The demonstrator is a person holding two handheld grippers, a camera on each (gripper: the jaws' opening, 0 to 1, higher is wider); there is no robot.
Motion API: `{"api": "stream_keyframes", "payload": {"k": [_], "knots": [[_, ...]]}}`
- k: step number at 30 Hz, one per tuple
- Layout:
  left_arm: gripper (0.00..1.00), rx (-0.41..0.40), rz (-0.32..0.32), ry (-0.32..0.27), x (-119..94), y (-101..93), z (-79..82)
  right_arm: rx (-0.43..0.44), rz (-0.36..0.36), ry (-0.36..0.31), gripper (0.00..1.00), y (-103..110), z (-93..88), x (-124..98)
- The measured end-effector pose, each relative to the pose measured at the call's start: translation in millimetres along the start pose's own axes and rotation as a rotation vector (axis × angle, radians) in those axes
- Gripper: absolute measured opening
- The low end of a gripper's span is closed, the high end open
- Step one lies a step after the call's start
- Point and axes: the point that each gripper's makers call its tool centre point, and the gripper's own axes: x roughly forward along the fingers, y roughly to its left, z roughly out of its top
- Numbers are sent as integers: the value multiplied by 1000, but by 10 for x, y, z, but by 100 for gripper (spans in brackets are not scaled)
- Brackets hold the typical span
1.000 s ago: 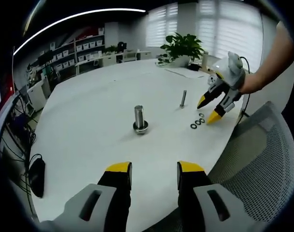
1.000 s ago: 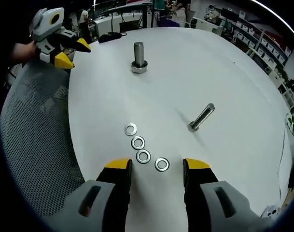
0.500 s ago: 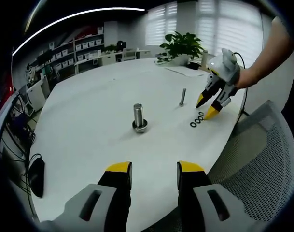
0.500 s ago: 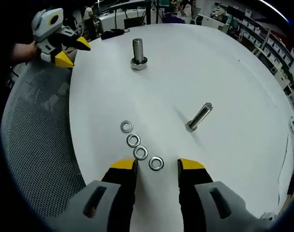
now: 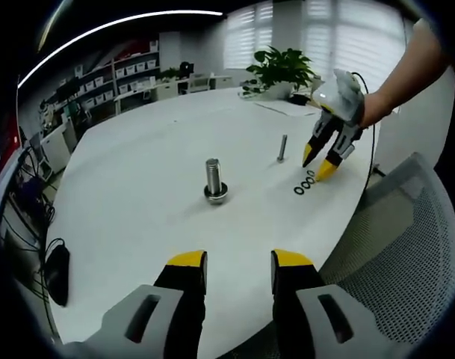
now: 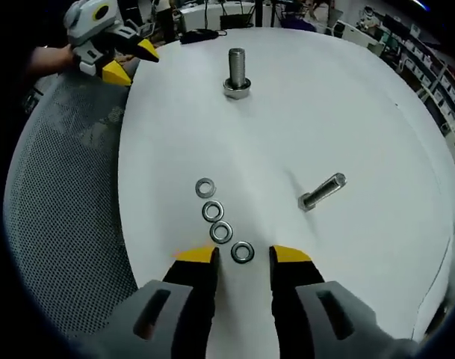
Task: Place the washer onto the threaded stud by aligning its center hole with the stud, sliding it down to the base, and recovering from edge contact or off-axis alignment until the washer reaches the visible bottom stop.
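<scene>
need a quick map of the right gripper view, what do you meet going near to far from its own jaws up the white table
right gripper with yellow-tipped jaws → row of four flat steel washers → slim steel bolt lying on its side → thick upright threaded steel stud on its base → left gripper at the table's far edge

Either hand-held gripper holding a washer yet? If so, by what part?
Nothing held. The right hand-held gripper is open, its jaws either side of the nearest washer; the left hand-held gripper is open and empty.
</scene>
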Motion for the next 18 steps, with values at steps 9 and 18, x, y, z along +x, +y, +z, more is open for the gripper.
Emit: {"api": "stream_keyframes", "payload": {"k": [9,18], "knots": [[32,2,4,-5,-5,4,12,-141,53,129,22,-1,-19,1],[32,5,11,-4,-5,17,8,-254,59,232,19,30,-15,30]]}}
